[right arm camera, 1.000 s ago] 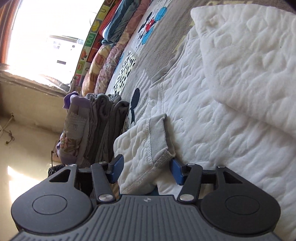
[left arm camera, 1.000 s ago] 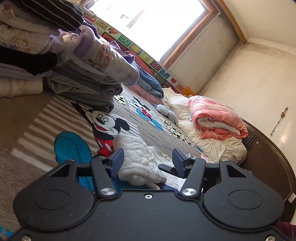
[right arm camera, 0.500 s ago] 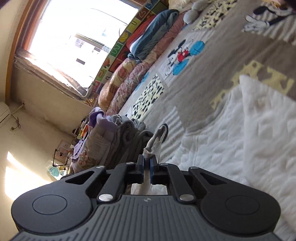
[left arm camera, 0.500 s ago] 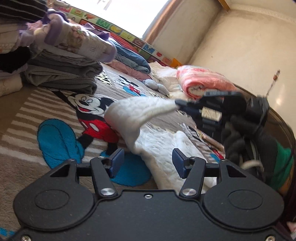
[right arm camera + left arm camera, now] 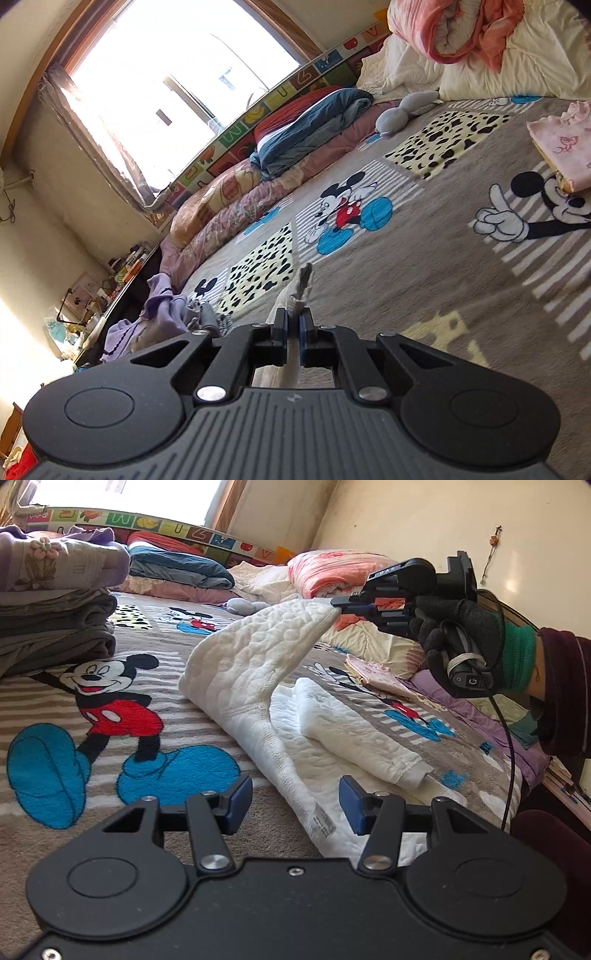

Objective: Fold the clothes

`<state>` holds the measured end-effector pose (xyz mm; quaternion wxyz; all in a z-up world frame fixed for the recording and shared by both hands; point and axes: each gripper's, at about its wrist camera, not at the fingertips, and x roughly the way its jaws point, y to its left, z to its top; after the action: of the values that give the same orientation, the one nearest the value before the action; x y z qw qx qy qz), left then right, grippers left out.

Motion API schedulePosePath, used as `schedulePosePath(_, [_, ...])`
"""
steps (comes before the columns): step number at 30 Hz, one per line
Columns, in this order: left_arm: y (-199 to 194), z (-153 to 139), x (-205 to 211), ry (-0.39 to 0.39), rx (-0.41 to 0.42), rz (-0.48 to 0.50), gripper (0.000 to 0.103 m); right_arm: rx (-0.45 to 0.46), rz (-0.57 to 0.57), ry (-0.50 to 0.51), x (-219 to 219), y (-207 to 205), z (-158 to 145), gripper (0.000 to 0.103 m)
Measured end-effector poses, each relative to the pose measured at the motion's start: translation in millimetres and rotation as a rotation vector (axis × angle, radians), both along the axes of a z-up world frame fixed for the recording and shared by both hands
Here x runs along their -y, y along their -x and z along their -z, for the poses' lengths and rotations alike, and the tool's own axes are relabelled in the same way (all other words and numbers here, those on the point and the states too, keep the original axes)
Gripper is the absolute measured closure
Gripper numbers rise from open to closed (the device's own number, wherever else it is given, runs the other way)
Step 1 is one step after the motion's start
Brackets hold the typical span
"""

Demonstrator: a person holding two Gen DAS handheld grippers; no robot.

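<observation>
Flanking white garment (image 5: 266,672), folded clothes stack (image 5: 55,627), pink quilt (image 5: 332,572)

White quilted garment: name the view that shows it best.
Left wrist view. The white quilted garment shows nearly whole there, one corner lifted off the bed by the right hand-held gripper. The right wrist view shows only a pinched scrap.

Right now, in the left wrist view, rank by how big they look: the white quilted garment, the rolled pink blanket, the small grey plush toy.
1. white quilted garment, though it lies nearest the camera
2. rolled pink blanket
3. grey plush toy
</observation>
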<state>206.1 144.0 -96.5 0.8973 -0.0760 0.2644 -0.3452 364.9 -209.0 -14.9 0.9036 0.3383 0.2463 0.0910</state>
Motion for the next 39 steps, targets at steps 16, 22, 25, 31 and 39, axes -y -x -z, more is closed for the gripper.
schedulePosePath(16, [17,-3,5,-0.025,0.015,0.166,0.056,-0.152,0.067,-0.101,65,59,77,0.095])
schedulePosePath(22, [26,7,8,-0.067,-0.012,0.200,0.056,-0.175,0.034,-0.155,66,87,93,0.095])
schedulePosePath(25, [30,13,13,-0.096,-0.024,0.221,0.056,-0.193,0.016,-0.171,64,99,102,0.095])
schedulePosePath(31, [41,10,13,-0.083,-0.002,0.267,0.056,-0.218,0.044,-0.194,68,108,119,0.095])
schedulePosePath(39, [45,4,49,-0.109,0.032,0.299,0.058,-0.212,0.049,-0.203,69,106,132,0.095])
